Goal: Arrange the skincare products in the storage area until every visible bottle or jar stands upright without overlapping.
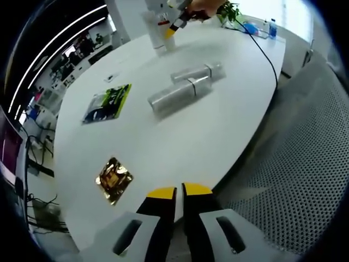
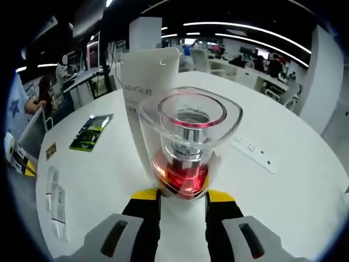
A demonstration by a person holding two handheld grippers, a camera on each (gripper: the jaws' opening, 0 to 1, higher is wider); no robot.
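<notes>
Right gripper [image 2: 182, 199] fingers clamp red jar [image 2: 185, 147]; left gripper [image 1: 179, 192] pinched at table edge [image 1: 240, 158].

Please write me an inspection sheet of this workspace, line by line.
Surface: white table, mostly bare.
Job's things: clear red-centred bottle upright between the right gripper's jaws, in front of a white tube that stands upright; two clear bottles lying on their sides, close together.
Clutter: green packet and gold foil packet lying flat.
Grippers: left gripper shut, over the table edge, holding nothing; right gripper closed on the clear bottle.
Cables: black cable running across the far end of the table; power strip on the table.
Surroundings: open office with desks, ceiling light strips, people seated.
</notes>
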